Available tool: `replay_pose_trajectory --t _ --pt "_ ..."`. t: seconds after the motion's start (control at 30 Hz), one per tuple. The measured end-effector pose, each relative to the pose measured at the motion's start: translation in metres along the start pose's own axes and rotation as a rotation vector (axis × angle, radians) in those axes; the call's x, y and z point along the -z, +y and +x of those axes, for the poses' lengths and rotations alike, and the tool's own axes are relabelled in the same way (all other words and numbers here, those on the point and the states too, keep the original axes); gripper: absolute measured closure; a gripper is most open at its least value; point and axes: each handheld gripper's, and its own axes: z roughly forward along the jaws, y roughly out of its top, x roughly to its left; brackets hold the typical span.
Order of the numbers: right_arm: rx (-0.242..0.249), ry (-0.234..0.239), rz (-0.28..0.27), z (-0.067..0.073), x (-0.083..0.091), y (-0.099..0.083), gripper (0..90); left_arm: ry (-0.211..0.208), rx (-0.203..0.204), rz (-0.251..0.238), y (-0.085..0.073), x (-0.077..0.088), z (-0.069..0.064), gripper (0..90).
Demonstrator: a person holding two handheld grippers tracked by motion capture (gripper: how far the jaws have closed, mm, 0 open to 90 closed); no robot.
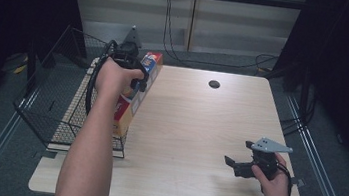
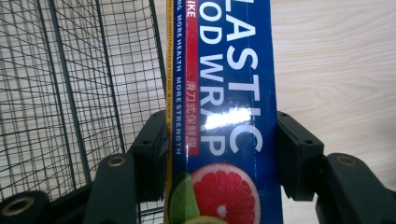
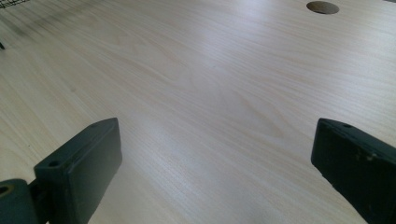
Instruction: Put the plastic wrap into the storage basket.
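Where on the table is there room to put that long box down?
The widest bare patch of the table lies between the plastic wrap box and the right gripper, up to the round hole. The front edge near the person is free too. It is crowded at the left, where the wire basket and the left gripper, holding the box, sit.

Your left gripper [image 2: 219,154] is black, and the box [image 2: 224,93] between its pads is dark blue with white letters, a red strip, a yellow edge and a pink grapefruit slice. Left of the box, the basket [image 2: 70,93] is black wire mesh. Right of it, the table [image 2: 336,70] is pale woodgrain.
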Motion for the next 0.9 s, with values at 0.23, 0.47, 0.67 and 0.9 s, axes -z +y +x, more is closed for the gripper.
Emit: replay_pose_trajectory --t 0.23,0.47,0.67,0.9 --pt "0.001 0.002 -0.003 0.0 0.0 0.0 1.5 0.003 0.021 -0.005 -0.001 0.01 0.006 44.6" --pt "-0.001 -0.003 -0.002 0.0 0.001 0.0 1.6 0.013 0.027 -0.009 -0.002 0.019 0.014 44.6" --pt "-0.001 -0.003 -0.002 0.0 0.001 0.0 1.5 0.014 0.05 -0.001 -0.005 0.026 0.025 44.6" --pt "0.004 -0.001 -0.002 0.001 0.0 0.0 1.6 0.019 0.061 -0.005 -0.008 0.032 0.034 44.6"
